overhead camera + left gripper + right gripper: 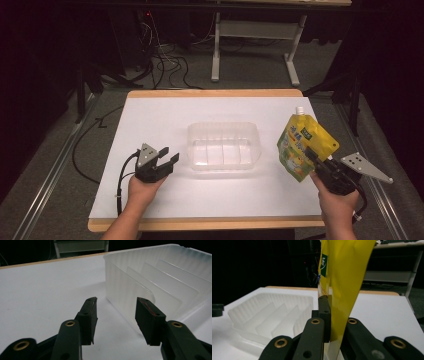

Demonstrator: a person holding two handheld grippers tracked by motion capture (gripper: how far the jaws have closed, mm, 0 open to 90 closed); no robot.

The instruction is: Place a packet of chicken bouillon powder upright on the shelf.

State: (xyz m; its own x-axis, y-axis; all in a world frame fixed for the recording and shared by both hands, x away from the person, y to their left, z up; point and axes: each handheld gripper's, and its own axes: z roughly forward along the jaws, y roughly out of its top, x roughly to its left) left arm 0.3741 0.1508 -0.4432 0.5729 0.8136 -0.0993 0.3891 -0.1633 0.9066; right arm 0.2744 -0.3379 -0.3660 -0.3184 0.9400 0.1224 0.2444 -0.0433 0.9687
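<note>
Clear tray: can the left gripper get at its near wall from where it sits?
Probably yes. The left gripper is open beside the clear tray, with only bare white table surface between them.

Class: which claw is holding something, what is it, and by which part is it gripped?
The right claw grips the yellow pouch by its lower side edge. The left claw is open, holding nothing.

Overhead camera looks down the bench; both gripper cameras sit low and close, sharing the clear tray.

Dark room — grey carpet floor, tangled cables, white-legged desk frame behind.
</note>
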